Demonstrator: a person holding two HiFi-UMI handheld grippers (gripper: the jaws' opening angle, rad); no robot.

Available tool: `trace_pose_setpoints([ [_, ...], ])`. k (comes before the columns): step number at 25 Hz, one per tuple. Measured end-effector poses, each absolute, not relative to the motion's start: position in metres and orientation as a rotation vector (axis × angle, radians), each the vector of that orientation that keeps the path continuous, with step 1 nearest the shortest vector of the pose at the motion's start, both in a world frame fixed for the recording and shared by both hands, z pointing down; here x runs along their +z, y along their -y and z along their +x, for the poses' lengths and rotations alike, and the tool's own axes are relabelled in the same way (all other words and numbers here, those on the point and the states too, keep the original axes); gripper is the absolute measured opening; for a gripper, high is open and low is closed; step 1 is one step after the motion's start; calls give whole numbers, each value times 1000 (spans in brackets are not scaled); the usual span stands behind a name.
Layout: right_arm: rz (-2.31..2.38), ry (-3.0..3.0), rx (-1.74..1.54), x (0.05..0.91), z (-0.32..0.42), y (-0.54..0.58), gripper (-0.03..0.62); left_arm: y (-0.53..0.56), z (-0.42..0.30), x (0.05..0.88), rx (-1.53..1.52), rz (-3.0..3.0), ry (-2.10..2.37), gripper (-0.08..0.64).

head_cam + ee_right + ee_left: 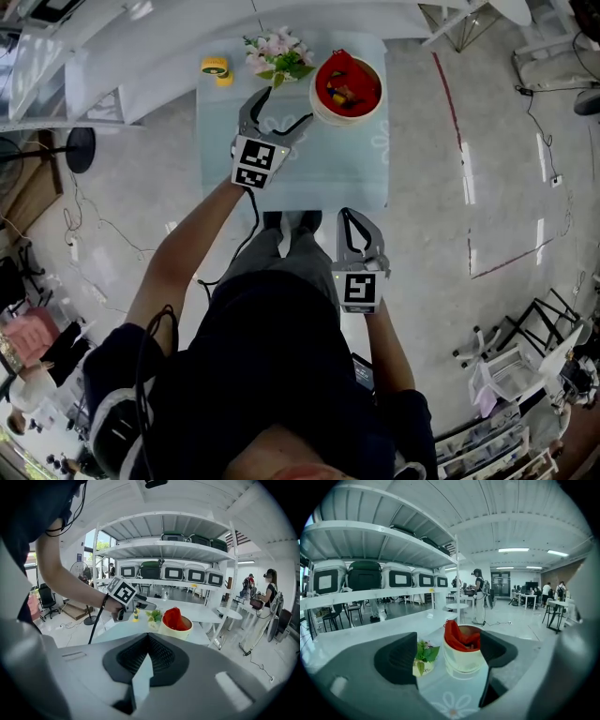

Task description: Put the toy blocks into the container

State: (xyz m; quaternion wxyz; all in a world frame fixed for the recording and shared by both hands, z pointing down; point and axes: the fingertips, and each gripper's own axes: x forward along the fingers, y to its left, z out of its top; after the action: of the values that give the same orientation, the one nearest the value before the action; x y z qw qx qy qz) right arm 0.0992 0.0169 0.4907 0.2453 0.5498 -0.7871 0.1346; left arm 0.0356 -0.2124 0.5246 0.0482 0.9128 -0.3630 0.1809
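Note:
The container (345,90) is a cream round tub with a red lining, standing at the far right of the pale glass table (328,169). Small coloured toy blocks (341,95) lie inside it. My left gripper (281,106) hovers over the table just left of the tub, open and holding nothing. In the left gripper view the tub (461,656) stands beyond the spread jaws of that gripper (450,660). My right gripper (349,217) is shut and empty, held close to the body off the table's near edge. From the right gripper (147,644) view the tub (176,623) shows far ahead.
A small pot of pink flowers (277,56) stands left of the tub, close to the left gripper's tips. A yellow roll (216,67) lies at the table's far left corner. White shelving with cases (370,578) runs behind the table. Cables (94,225) trail on the floor.

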Motion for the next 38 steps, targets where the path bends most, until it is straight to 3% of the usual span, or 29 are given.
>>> trace_pose_setpoints([
  [19,1402,2175,345,498,82,-17,-2,159,-62,606,732,2578,1254,437],
  [38,1394,2156,388,499,74,-23,-2,110,-85,719,939,2313,1261,436],
])
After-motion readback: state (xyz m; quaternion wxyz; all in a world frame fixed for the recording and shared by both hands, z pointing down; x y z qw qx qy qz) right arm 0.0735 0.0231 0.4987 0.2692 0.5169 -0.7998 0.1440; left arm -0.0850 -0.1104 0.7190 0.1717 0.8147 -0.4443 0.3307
